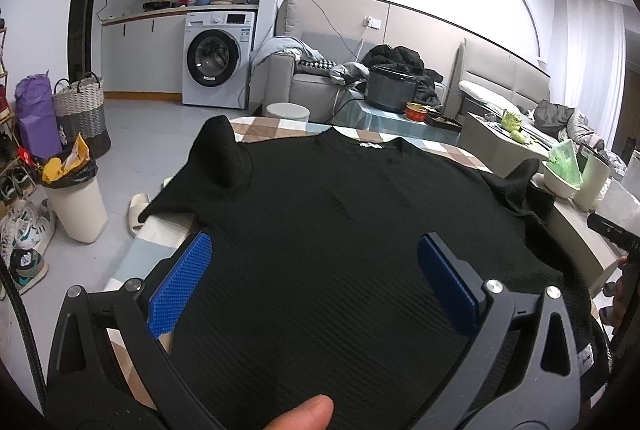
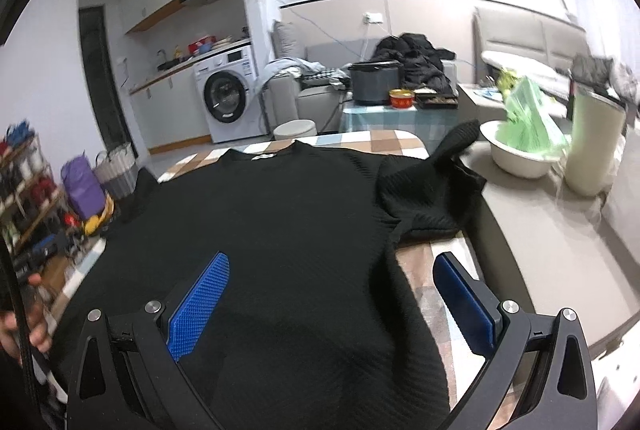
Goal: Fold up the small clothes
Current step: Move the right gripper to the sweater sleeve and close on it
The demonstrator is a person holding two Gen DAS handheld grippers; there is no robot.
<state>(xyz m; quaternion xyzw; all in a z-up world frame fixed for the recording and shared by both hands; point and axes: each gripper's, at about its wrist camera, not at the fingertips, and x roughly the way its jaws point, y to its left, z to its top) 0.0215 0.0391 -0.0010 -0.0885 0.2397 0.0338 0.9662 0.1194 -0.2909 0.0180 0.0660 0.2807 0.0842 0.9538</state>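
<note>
On the checked tablecloth (image 1: 276, 124) in front of you, the black knit top (image 1: 340, 214) lies spread flat, neckline at the far side, hem toward you. Both sleeves are bunched: the left sleeve (image 1: 224, 158) stands up in a peak, and the right sleeve (image 2: 432, 186) spills toward the white bowl (image 2: 516, 158) and the tall cup (image 2: 592, 146) on the neighbouring surface.

Your left gripper (image 1: 316, 270) and right gripper (image 2: 332, 290) both hover over the near part of the top with fingers spread wide, holding nothing.

The knit looks thick and soft, so a shallow pinch would likely take only one layer and drag the body askew. Lifting the right sleeve carelessly could sweep it against the bowl. Folding over the peaked sleeve would probably trap a lump.
</note>
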